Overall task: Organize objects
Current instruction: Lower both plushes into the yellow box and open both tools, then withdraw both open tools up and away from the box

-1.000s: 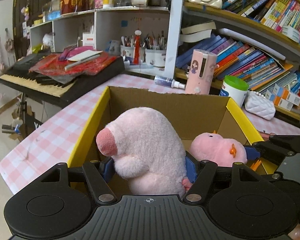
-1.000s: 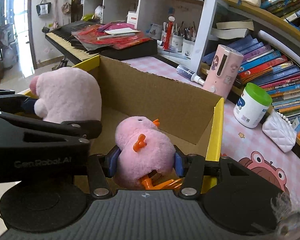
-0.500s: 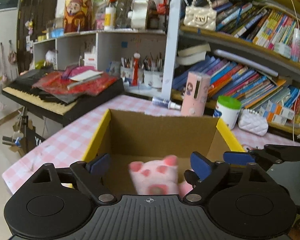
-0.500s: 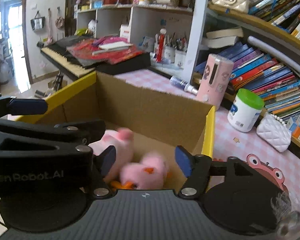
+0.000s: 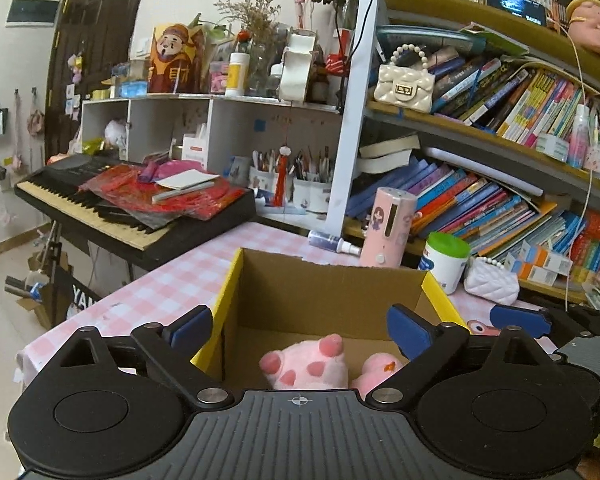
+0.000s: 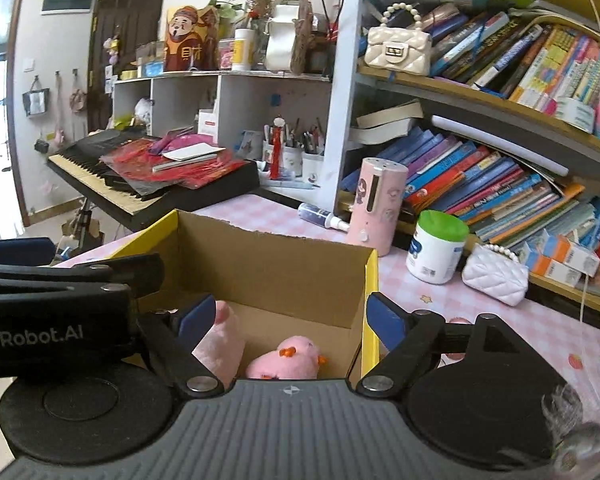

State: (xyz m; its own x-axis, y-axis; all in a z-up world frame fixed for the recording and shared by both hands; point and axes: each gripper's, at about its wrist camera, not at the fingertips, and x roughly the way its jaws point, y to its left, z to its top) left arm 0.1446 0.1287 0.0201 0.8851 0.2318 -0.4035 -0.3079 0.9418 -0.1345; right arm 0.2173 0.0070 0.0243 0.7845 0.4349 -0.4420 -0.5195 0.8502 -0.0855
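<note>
In the left wrist view, the left gripper (image 5: 299, 326) hovers over the near edge of an open cardboard box (image 5: 332, 284) with yellow flaps, which stands on a counter (image 5: 172, 284) covered in pink checked cloth. Its blue-padded fingers (image 5: 408, 326) are spreading apart, released, with nothing between them. Down in the box lies a large pink plush toy (image 5: 306, 366), paws up, with a smaller pink plush (image 5: 376, 368) just beside it on the right. Behind the box stand a pink cylinder (image 5: 388, 226) and a white jar with a green lid (image 5: 444, 260), near a white quilted purse (image 5: 490, 282). A keyboard (image 5: 120, 208) piled with red paper sits at the left. In the right wrist view, the right gripper (image 6: 290, 316) also hangs above the box (image 6: 268, 276), its fingers (image 6: 386, 316) widening and empty. The small pink plush with orange trim (image 6: 288, 362) rests on the box floor, the large pink plush toy (image 6: 220, 346) close at its left. The left gripper (image 6: 60, 300) crosses the left side of this view.
</note>
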